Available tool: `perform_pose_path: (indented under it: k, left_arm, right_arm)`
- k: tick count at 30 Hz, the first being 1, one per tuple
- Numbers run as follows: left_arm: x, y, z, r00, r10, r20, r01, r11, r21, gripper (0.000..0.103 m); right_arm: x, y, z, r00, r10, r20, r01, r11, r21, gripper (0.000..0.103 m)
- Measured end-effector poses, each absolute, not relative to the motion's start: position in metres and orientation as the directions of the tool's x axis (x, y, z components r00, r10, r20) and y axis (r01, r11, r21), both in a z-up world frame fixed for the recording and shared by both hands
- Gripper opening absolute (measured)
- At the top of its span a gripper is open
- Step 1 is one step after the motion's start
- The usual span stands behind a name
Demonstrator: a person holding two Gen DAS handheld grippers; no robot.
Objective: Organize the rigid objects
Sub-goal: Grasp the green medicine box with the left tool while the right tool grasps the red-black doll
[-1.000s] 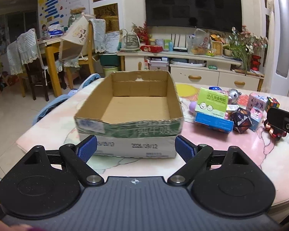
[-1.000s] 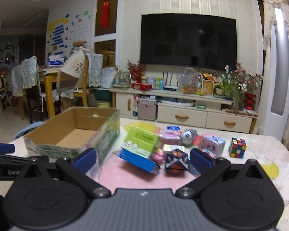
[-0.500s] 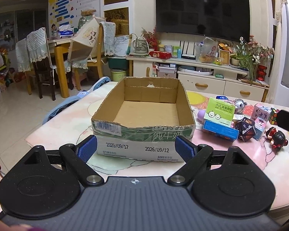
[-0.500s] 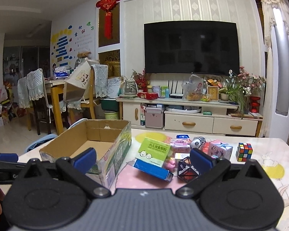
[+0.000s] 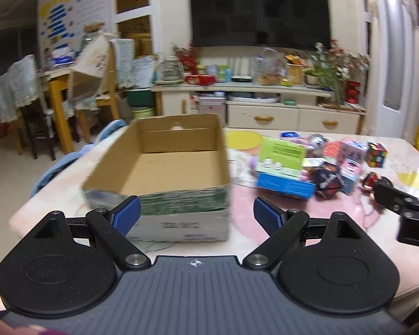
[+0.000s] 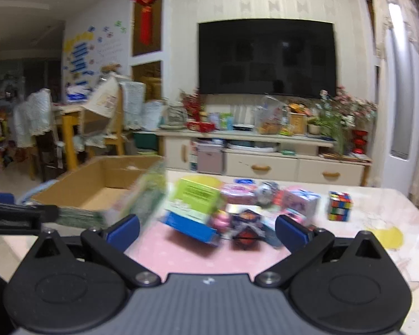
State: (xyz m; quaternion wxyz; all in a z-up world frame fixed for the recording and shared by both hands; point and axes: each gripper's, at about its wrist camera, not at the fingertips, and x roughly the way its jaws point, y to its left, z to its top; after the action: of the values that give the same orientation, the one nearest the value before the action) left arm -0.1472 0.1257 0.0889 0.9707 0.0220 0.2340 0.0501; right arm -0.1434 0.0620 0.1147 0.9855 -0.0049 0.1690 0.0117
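At the left of the table (image 5: 265, 203) stands the open cardboard box (image 5: 164, 167), nothing visible inside it; the left gripper (image 5: 196, 214) hangs just before its near wall, fingers spread wide and holding nothing. To the right of the box lies the heap of rigid things: the green-and-blue carton (image 6: 195, 209), the dark faceted puzzle (image 6: 247, 231), pink boxes (image 6: 300, 201) behind, and the colour cube (image 6: 339, 206) standing apart at the far right. The right gripper (image 6: 206, 230) faces this heap, fingers likewise spread and empty; the step looks like the approach to a first pick, nothing yet boxed. Next comes a steady advance onto one piece, then a pinch; both views are blurred.
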Motion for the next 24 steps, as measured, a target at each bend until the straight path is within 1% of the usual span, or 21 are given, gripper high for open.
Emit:
perform_pose_path:
  k: [3, 6, 10, 16, 19, 22, 24]
  left_arm:
    - [-0.141, 0.113, 0.084, 0.887, 0.052, -0.459, -0.018, 0.997, 0.078, 0.103]
    - [-0.131, 0.1, 0.079, 0.875, 0.003, -0.484, 0.039, 0.996, 0.077, 0.103]
    - [-0.113, 0.082, 0.08, 0.876, -0.014, -0.481, 0.067, 0.993, 0.094, 0.103]
    - [-0.071, 0.065, 0.078, 0.868, -0.06, -0.493, 0.135, 0.984, 0.116, 0.103]
    - [-0.044, 0.063, 0.074, 0.833, -0.115, -0.541, 0.198, 0.975, 0.097, 0.103]
    - [-0.027, 0.063, 0.072, 0.835, -0.121, -0.538, 0.215, 0.97, 0.116, 0.103]
    - [-0.017, 0.065, 0.07, 0.818, -0.135, -0.559, 0.239, 0.964, 0.117, 0.103]
  right_arm:
    - [-0.135, 0.04, 0.101, 0.933, -0.029, -0.359, 0.023, 1.0, -0.021, 0.102]
    - [-0.123, 0.018, 0.087, 0.909, -0.056, -0.412, 0.057, 0.998, -0.009, 0.102]
    - [-0.111, -0.004, 0.069, 0.882, -0.082, -0.465, 0.093, 0.996, -0.001, 0.102]
    - [-0.095, -0.03, 0.058, 0.871, -0.093, -0.483, 0.124, 0.992, 0.032, 0.102]
    - [-0.084, -0.042, 0.055, 0.861, -0.104, -0.497, 0.145, 0.988, 0.045, 0.102]
    - [-0.072, -0.053, 0.052, 0.853, -0.093, -0.514, 0.147, 0.987, 0.066, 0.102]
    - [-0.065, -0.057, 0.051, 0.85, -0.087, -0.519, 0.145, 0.987, 0.072, 0.102]
